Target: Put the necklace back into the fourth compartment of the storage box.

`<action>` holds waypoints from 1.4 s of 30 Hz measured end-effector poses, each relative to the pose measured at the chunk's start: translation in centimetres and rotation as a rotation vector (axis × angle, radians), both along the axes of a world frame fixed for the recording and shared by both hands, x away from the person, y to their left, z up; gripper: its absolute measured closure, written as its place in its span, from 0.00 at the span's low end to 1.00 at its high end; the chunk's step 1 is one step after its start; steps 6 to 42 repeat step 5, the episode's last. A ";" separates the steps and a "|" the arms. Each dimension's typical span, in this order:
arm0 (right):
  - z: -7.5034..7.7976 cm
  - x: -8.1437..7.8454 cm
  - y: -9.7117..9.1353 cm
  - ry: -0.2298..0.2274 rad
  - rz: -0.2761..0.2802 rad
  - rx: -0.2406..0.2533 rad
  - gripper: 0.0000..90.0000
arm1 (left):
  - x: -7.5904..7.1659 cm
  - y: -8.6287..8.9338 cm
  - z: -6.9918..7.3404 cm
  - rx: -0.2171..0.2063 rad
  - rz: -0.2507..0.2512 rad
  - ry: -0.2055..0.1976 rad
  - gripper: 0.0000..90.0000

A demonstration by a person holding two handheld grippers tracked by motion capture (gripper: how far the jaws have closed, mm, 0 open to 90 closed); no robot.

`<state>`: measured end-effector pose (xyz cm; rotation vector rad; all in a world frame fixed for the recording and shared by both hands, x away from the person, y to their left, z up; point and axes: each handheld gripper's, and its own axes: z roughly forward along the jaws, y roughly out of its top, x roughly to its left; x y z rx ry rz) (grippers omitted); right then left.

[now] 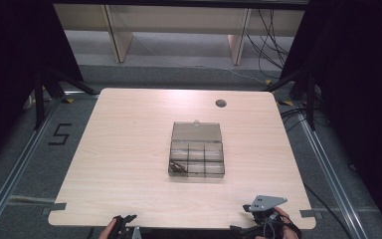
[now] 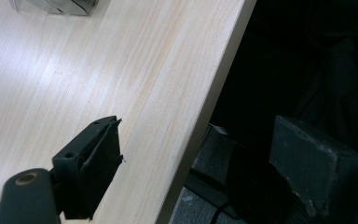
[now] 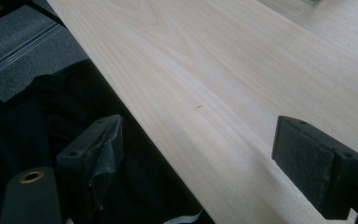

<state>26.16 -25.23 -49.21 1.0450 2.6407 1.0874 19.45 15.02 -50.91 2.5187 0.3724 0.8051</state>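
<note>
1. Left hand-held gripper point(image 1: 124, 221) at 7 o'clock, on the near edge of the tabletop point(image 1: 129, 149); jaws spread wide, empty.
2. Right hand-held gripper point(image 1: 263, 214) at 5 o'clock, same edge; jaws released, gripping nothing.
3. Clear compartment box point(image 1: 197, 157) at centre, lid open toward 12 o'clock, well apart from both.
4. Dark item point(image 1: 177, 167) in its near-left compartment.

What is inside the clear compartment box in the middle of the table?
The box lies open, and its front-left compartment holds some dark small items. The other compartments look empty, though the tinted walls blur what exactly is inside.
</note>
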 end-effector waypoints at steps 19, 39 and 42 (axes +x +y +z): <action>0.0 0.1 -0.1 0.012 0.003 -0.017 0.19 | 0.0 0.0 0.0 0.005 0.000 -0.005 0.17; 0.0 0.1 -0.1 0.012 0.003 -0.017 0.19 | 0.0 0.0 0.0 0.005 0.000 -0.005 0.17; 0.0 0.1 -0.1 0.012 0.003 -0.017 0.19 | 0.0 0.0 0.0 0.005 0.000 -0.005 0.17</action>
